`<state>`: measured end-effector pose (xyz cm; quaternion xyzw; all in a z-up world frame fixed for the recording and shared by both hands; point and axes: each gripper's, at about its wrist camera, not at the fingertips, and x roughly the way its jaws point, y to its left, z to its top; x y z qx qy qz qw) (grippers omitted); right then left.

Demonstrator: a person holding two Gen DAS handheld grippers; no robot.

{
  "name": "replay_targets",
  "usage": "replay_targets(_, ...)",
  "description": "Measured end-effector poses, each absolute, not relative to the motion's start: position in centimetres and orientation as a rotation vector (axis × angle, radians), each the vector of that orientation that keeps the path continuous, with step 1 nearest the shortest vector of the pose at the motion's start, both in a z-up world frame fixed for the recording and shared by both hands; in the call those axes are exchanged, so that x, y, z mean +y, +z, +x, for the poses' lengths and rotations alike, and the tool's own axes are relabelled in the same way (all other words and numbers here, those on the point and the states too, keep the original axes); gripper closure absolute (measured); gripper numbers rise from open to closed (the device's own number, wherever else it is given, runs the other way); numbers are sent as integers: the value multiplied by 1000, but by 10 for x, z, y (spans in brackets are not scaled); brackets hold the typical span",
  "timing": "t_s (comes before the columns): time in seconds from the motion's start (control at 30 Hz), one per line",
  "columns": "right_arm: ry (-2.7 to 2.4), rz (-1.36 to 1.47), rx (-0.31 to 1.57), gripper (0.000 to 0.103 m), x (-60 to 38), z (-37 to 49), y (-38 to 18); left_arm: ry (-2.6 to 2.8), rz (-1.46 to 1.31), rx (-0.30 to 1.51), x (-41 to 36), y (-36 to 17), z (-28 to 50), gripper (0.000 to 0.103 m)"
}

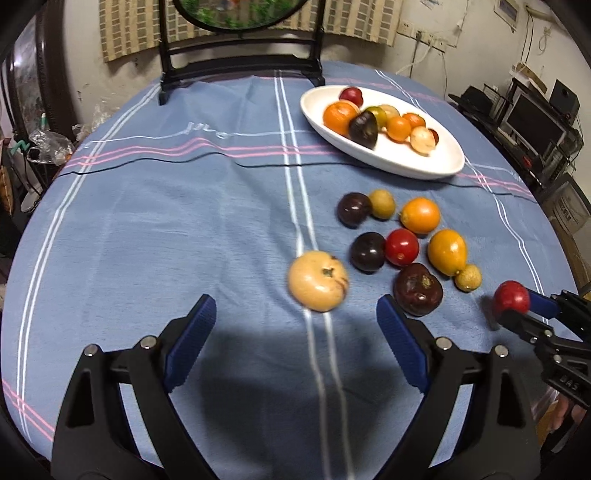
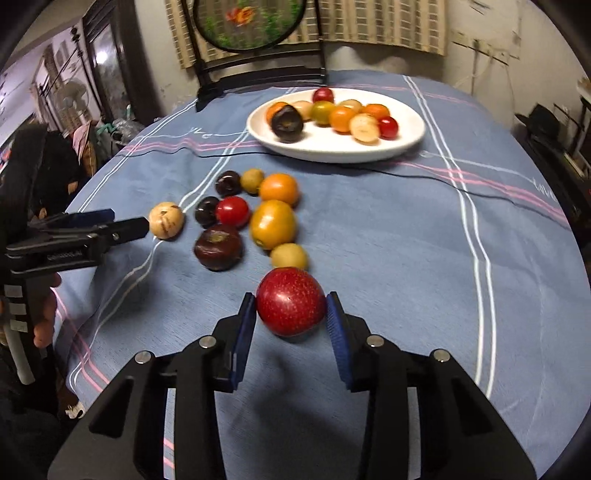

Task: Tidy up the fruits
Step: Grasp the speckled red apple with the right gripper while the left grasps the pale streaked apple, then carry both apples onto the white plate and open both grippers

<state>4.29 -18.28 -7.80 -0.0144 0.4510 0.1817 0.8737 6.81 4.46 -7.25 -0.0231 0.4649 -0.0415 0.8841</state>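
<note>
right wrist view: red apple-like fruit (image 2: pixel 290 301) sits between the blue pads (image 2: pixel 245 328) of the right gripper (image 2: pixel 291 314), both pads pressed against its sides, fruit low over the blue striped tablecloth (image 2: pixel 406 240). just beyond it a small yellow-green fruit (image 2: pixel 289 256), then a loose cluster on the cloth: large yellow fruit (image 2: pixel 273 223), orange one (image 2: pixel 279 189), red tomato (image 2: pixel 232 211), dark purple fruits (three, one large (image 2: pixel 218 246)). white oval plate (image 2: pixel 406 144) farther back holds about ten mixed fruits, one dark purple (image 2: pixel 287 123) at its near left.

left gripper (image 1: pixel 295 317) hangs with fingers wide apart, gripping nothing; pale tan fruit (image 1: pixel 318 280) lies on the cloth just ahead, between the fingertips' line and the cluster. in the right wrist view one left fingertip sits right at that tan fruit; contact unclear. dark framed round screen (image 2: pixel 251 22) stands at the far table edge.
</note>
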Motion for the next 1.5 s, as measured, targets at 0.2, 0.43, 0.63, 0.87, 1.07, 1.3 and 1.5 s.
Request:
replay_targets(0.2, 411, 2, 931, 64, -186, 41, -76, -68, -25, 952, 35, -81, 83, 21)
replay_targets(0.43, 411, 50, 914, 64, -196, 37, -75, -96, 8, 994, 28, -100, 96, 49)
replay_targets(0.63, 416, 64, 903, 64, -201, 37, -73, -113, -64, 946, 38, -83, 83, 62)
replay_targets(0.87, 431, 63, 894, 64, -200, 39, -70, -135, -118, 907, 41, -56, 66, 62)
replay_targets(1.07, 425, 56, 890, 64, -200, 41, -66, -174, -115, 880, 32, -40, 60, 62)
replay_targets(1.3, 470, 38, 886, 64, -196, 54, -54, -230, -87, 886, 18, -20, 76, 62)
replay_targets(1.5, 489, -64, 844, 64, -185, 97, -24, -255, -31, 876, -8, 3, 130, 62)
